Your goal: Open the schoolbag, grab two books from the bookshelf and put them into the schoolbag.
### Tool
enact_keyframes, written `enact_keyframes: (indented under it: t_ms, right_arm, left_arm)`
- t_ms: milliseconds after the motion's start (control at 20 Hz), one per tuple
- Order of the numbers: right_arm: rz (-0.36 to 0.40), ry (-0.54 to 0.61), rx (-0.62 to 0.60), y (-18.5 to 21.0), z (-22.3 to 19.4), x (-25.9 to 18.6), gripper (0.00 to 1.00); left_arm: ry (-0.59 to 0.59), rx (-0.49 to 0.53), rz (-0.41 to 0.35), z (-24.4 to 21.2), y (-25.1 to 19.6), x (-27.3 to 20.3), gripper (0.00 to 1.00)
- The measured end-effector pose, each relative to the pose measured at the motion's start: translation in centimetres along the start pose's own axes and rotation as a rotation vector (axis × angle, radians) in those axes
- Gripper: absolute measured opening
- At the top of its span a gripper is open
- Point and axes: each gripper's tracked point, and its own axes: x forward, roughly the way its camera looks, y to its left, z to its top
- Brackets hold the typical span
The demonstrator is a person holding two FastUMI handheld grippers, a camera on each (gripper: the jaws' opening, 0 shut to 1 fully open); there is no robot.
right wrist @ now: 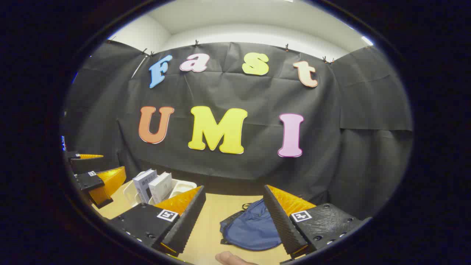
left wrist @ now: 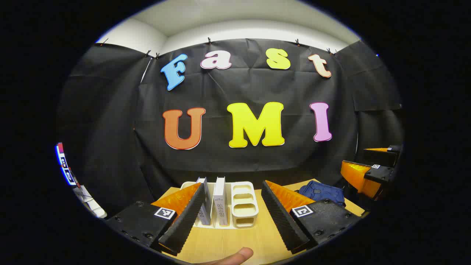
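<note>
Right now the dark blue fabric schoolbag (right wrist: 252,230) is lying slumped and flat on the light wooden tabletop (right wrist: 209,217), its black straps trailing at its left edge; whether its zip is open I cannot tell. In the right gripper view it is sitting just ahead of the right gripper (right wrist: 235,221), whose fingers are standing wide apart and gripping nothing, the bag showing in the gap between them.

Two upright white-covered books (left wrist: 213,200) are standing side by side in the cream plastic slotted bookshelf (left wrist: 244,204), toward the table's left side, well apart from the bag. In the left gripper view the left gripper (left wrist: 233,217) is pointing at this rack, its fingers spread apart and empty, the books appearing between them. Small dark print is showing on the book covers, too small to read. Square black-and-white markers are sitting on the bodies of both grippers.
</note>
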Motion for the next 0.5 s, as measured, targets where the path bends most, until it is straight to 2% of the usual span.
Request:
enact_keyframes:
  t_ms: [200,250,300,500]
  right_arm:
    - [0.018,-0.01,-0.004,-1.4,1.2,0.9,0.95]
    - [0.024,-0.01,-0.004,-1.7,1.1,1.1,0.95]
    - [0.031,-0.009,-0.008,-2.0,1.0,1.3,0.95]
    - [0.059,0.008,-0.028,-2.6,0.6,2.0,0.95]
  left_arm:
    - [0.005,-0.027,0.017,0.1,-0.7,0.9,0.99]
    - [0.008,-0.028,0.016,0.1,-1.0,1.0,0.94]
    - [0.005,-0.029,0.022,0.1,-1.1,1.1,0.99]
    - [-0.003,-0.026,0.03,0.2,-2.0,1.2,0.99]
